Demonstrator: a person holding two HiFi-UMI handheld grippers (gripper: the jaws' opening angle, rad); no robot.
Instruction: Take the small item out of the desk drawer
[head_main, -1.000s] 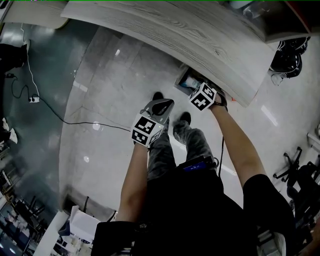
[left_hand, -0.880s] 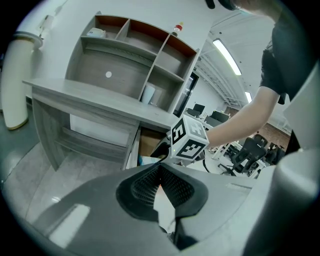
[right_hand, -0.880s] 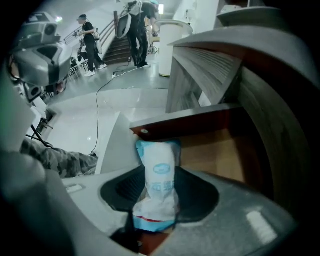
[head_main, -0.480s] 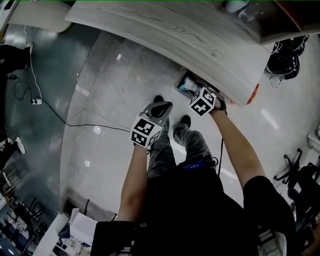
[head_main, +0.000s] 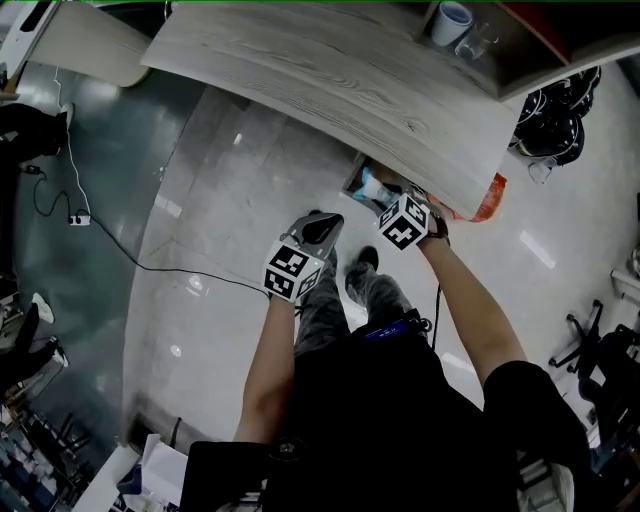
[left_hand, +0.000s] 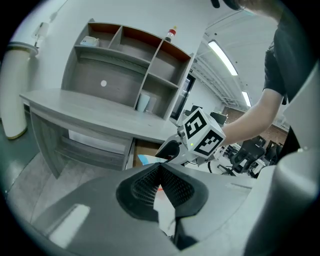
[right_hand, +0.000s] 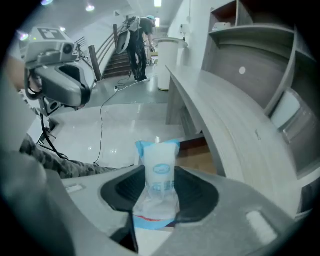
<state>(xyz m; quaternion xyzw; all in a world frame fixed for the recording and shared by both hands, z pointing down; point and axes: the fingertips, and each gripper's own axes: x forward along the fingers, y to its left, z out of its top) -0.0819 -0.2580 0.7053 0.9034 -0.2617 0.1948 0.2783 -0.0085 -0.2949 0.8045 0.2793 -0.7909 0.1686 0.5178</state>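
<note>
Under the front edge of the curved grey desk (head_main: 330, 80), the drawer (head_main: 352, 178) stands pulled out. Its brown inside is open toward the person, and that is what lets a tool reach in from a standing position. The right gripper (right_hand: 160, 192) is held out at that opening with its jaws closed on a small blue-and-white packet (right_hand: 161, 165). The pads press the packet's lower half from both sides while its top sticks up free between them. Gripping it low and upright like this looks meant to keep the soft pouch from folding or slipping as it comes clear. The packet sits at or just above the drawer's mouth, close to the desk edge, and I cannot tell whether it has fully cleared the drawer's wall. The left gripper (left_hand: 160, 170) hangs nearer the person's legs, well apart from the drawer, its jaws brought together with nothing between them. It is probably kept aside because the lift needs only one tool. As I judge it, the grasp is made and carrying the packet away is what remains.
</note>
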